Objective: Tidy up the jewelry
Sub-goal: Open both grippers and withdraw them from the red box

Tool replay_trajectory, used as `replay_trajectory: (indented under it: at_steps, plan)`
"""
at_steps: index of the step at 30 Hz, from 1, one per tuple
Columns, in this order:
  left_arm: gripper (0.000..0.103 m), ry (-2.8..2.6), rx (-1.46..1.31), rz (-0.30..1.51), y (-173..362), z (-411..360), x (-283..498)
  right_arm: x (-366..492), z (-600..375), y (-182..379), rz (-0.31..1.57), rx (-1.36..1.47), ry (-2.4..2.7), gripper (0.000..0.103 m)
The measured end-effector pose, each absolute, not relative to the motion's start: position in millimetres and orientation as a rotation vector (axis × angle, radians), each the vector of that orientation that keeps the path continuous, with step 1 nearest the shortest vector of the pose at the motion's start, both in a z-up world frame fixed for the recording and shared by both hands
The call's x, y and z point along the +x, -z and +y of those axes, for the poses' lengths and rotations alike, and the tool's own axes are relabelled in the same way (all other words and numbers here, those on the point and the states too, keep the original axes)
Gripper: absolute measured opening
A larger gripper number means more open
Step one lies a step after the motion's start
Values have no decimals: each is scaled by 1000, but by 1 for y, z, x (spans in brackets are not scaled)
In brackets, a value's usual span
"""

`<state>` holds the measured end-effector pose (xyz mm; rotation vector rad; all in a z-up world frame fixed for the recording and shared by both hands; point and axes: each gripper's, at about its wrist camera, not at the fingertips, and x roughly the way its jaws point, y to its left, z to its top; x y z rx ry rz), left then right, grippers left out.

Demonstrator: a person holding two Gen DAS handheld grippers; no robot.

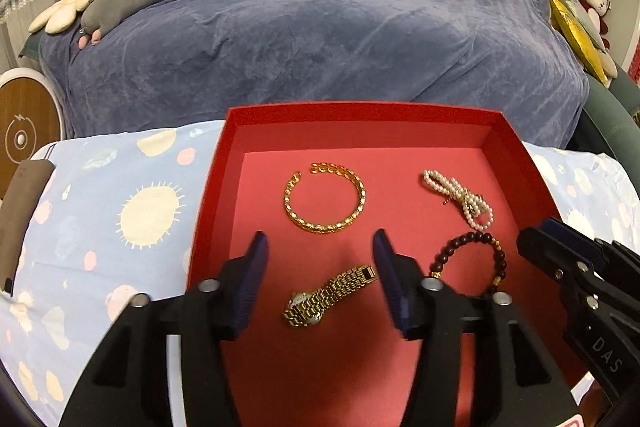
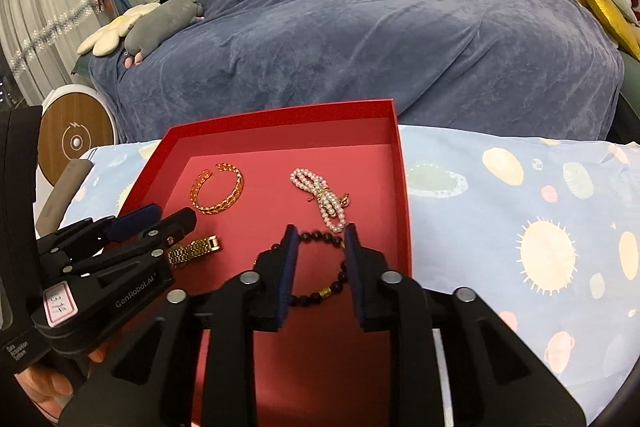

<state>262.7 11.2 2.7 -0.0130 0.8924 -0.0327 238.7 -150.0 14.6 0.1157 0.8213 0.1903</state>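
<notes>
In the left wrist view, we see the left gripper [image 1: 320, 247] in the lower centre with its jaws apart and nothing pinched between them. The gold watch [image 1: 330, 295] lies between the fingers on the floor of the red tray [image 1: 216, 187]. Above it rests the gold bangle [image 1: 325, 198]; the pearl bracelet [image 1: 460, 199] lies at upper right, the dark bead bracelet [image 1: 472, 259] below it. The right gripper [image 1: 560, 247] enters at the right edge; we cannot read its jaw state here.

In the right wrist view, we see the right gripper [image 2: 320, 239] with jaws parted and the dark bead bracelet [image 2: 320, 267] between them, the pads apparently clear of it. Only this view shows a hand [image 2: 44, 387], at lower left, and the patterned cloth [image 2: 520, 207] right of the tray.
</notes>
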Motion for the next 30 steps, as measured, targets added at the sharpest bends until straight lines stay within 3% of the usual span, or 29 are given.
replay_trajectory:
  at_steps: [14,30]
  plan:
    - [61,17,-65,811,-77,52,163,126,-185,-74,743,119,-219,37]
    - [61,46,-94,922,-16,57,38,20,-178,-19,857,100,-276,38]
